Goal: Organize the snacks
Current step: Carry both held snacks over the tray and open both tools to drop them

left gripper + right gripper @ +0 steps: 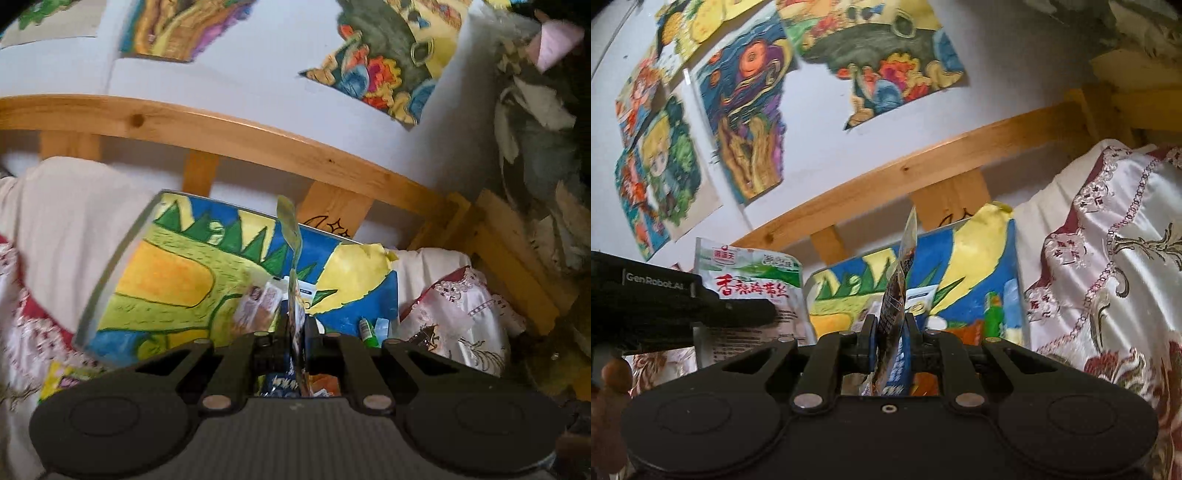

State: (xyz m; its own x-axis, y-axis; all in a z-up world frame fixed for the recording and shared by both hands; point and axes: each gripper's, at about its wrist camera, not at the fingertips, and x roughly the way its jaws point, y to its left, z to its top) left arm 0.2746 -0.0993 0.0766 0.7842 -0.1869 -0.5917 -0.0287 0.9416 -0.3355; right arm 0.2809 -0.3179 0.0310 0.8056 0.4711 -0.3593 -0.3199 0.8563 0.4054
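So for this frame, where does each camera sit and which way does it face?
Left wrist: on the left gripper, looking along its fingers at a painted box before a wooden bed rail; a thin snack packet is pinched.
Right wrist: on the right gripper, facing the same box; it grips a dark packet; the left gripper with its green-and-white packet shows left.
Shared: box, rail, wall drawings.

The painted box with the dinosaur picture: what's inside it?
Inside the painted box, a few snack packets and a green tube show. The left gripper and its held packet cover the rest.
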